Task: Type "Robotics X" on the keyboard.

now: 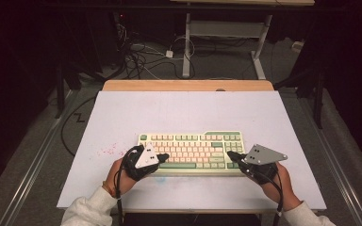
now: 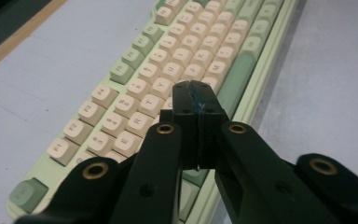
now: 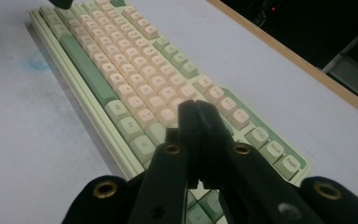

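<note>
A pale green keyboard (image 1: 193,149) with cream and green keys lies on the white table top, near its front edge. My left gripper (image 1: 164,156) hovers over the keyboard's left end, its jaws shut with nothing between them. In the left gripper view the closed tips (image 2: 195,95) sit above the lower letter rows of the keyboard (image 2: 177,60), next to the long green space bar (image 2: 237,79). My right gripper (image 1: 229,154) is over the keyboard's right end, also shut and empty. In the right gripper view its tips (image 3: 196,112) hang over the cream keys of the keyboard (image 3: 121,60).
The white table top (image 1: 188,113) has a wooden strip (image 1: 188,85) along its far edge. Faint red specks (image 1: 107,150) mark the surface left of the keyboard. Beyond the table stand another desk's white legs (image 1: 186,42) and loose cables (image 1: 136,54) on the floor.
</note>
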